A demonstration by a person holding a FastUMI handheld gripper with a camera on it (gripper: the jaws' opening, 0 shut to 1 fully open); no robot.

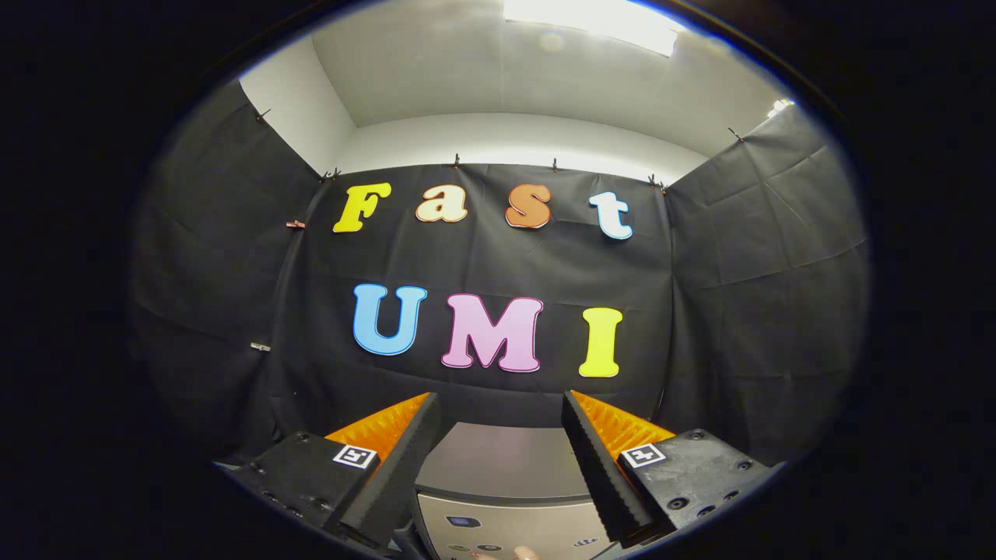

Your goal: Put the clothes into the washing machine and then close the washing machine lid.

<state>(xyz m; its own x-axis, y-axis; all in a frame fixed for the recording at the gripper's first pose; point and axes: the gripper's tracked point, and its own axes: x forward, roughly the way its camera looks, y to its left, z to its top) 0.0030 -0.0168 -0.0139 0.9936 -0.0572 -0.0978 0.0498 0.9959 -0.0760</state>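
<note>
My gripper [498,408] is open, its two black ridged fingers [405,463] spread wide with nothing between them. Below and between the fingers lies the top of the washing machine [502,463], its grey lid flat and shut. Nearer to me on the machine is a pale control panel [506,525] with small buttons. Fingertips of a person's hand [498,554] touch the panel's near edge. The gripper hangs above the machine and points at the black cloth wall behind it.
Black cloth walls [747,311] close the booth on three sides right behind the machine. A white ceiling with a bright light [591,19] is overhead.
</note>
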